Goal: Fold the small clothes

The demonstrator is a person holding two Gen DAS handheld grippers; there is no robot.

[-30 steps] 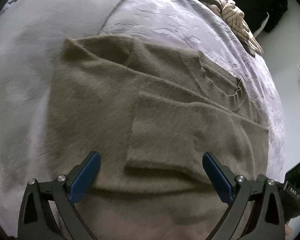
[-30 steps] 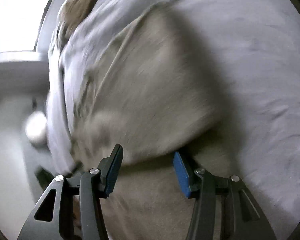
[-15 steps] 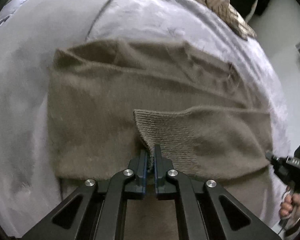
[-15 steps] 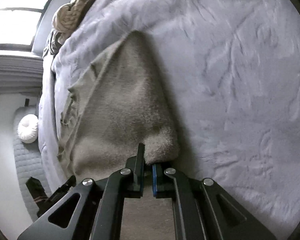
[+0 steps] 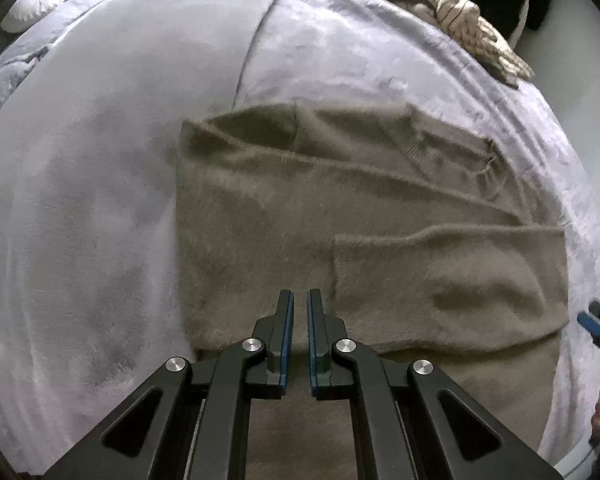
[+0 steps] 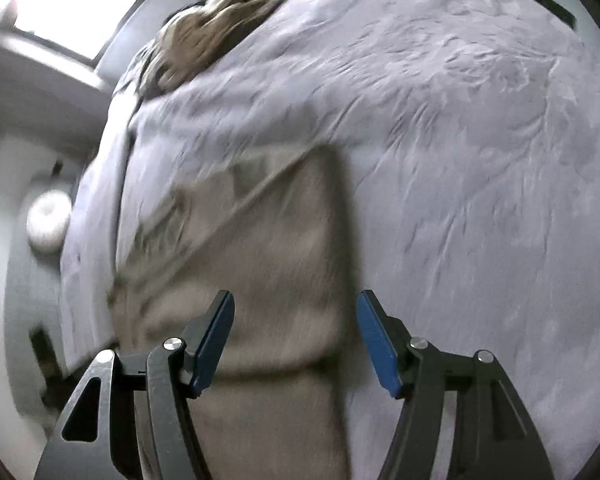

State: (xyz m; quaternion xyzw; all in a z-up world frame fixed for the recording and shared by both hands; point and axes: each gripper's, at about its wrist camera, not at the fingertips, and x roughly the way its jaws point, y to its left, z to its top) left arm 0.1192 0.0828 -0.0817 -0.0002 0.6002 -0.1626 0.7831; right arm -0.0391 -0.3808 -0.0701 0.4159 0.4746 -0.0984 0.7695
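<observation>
An olive-brown fuzzy sweater [image 5: 340, 208] lies partly folded on the pale grey bedspread [image 5: 80, 200], with a sleeve laid across its body [image 5: 452, 276]. My left gripper [image 5: 300, 312] hovers over the sweater's near fold, its jaws almost together with a thin gap and nothing between them. My right gripper [image 6: 296, 332] is open over the sweater's right edge [image 6: 284, 260], with the fabric lying below the blue pads [image 6: 376, 340]. The right wrist view is blurred. The right gripper's blue tip also shows at the left wrist view's right edge [image 5: 598, 326].
A beige and brown knitted pile [image 5: 440, 4] lies at the far edge of the bed; it also shows in the right wrist view [image 6: 220, 20]. A white round cushion [image 6: 48, 220] sits on the floor left of the bed. A window [image 6: 48, 20] is far left.
Both grippers closed on the sweater's lower part and carried it up over the body. The right gripper has since let go and opened; the left has released the cloth and drawn back.
</observation>
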